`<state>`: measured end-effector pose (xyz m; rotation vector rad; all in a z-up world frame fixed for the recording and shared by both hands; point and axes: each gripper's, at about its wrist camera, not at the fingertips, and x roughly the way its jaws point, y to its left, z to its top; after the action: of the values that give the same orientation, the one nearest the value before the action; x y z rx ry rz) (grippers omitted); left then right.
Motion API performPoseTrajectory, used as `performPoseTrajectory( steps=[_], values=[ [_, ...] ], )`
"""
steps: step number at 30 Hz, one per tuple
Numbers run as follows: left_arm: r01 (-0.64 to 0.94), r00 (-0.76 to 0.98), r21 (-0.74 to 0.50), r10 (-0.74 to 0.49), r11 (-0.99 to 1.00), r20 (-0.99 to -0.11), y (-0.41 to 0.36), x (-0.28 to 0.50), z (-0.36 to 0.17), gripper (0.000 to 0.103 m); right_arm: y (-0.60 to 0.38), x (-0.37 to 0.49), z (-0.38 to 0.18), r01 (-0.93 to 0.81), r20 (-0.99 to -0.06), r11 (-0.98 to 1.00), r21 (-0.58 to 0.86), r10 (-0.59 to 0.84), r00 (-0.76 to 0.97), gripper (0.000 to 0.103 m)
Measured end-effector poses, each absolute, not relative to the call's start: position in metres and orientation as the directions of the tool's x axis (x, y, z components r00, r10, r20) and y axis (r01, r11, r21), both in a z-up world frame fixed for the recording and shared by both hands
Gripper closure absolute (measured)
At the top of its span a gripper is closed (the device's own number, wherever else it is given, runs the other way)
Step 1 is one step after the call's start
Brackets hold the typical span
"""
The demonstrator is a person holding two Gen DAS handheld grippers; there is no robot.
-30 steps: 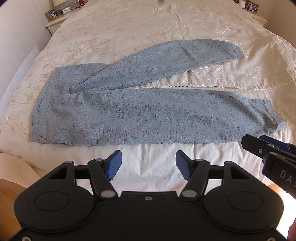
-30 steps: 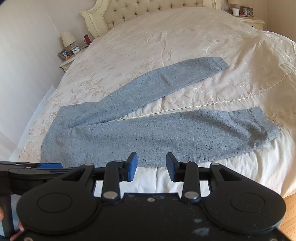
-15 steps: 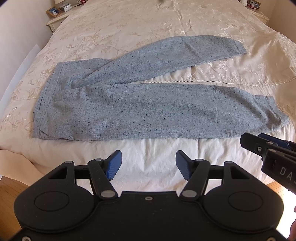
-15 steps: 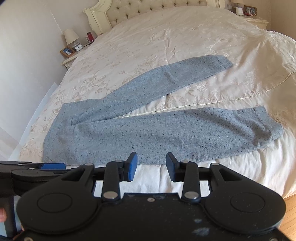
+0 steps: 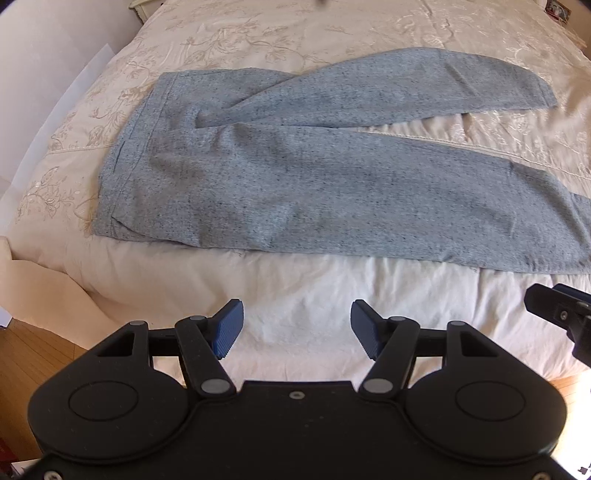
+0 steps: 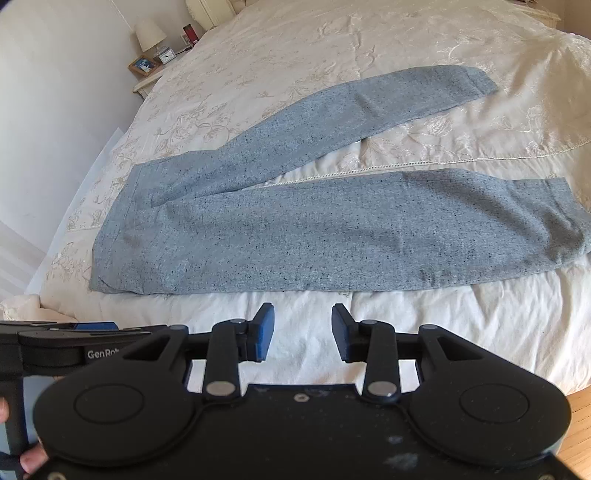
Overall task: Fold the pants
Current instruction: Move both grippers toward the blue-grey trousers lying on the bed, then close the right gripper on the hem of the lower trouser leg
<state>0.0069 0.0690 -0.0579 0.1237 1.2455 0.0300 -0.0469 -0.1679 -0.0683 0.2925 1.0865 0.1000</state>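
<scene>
A cream embroidered bed point(image 6: 332, 48) carries grey-blue pants point(image 6: 314, 229) spread flat near its front edge, legs splayed apart. A nightstand point(image 6: 147, 79) bears a lamp point(image 6: 151, 35). The left gripper point(image 5: 296, 328) and right gripper point(image 6: 302, 334) hover with jaws released, empty.

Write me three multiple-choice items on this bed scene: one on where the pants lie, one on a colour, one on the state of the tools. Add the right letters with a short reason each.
1. Where do the pants lie?
A. flat on the bed
B. on the floor
C. over a chair

2. What colour are the pants?
A. red
B. speckled grey-blue
C. black

3. How do the left tool and right tool stand?
A. both shut on cloth
B. one holds a leg
C. both open, holding nothing

Answers:
1 A: they are spread out on the cream cover.
2 B: the cloth is grey-blue with dark flecks.
3 C: a gap shows between each tool's pads, short of the pants.
</scene>
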Motion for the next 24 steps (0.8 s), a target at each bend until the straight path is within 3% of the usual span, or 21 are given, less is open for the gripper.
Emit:
performPoseTrajectory(
  steps=[11,24],
  values=[
    [0.044,0.338,0.104,0.083,0.994,-0.938,0.126,0.085,-0.093,0.036,-0.125,0.010,-0.085,0.014,-0.876,0.969,0.245,0.215,0.432,0.065],
    [0.127,0.203,0.100,0.073,0.987,-0.977,0.160,0.202,-0.200,0.036,-0.093,0.081,-0.119,0.122,-0.915,0.970,0.212,0.153,0.374,0.065]
  ],
)
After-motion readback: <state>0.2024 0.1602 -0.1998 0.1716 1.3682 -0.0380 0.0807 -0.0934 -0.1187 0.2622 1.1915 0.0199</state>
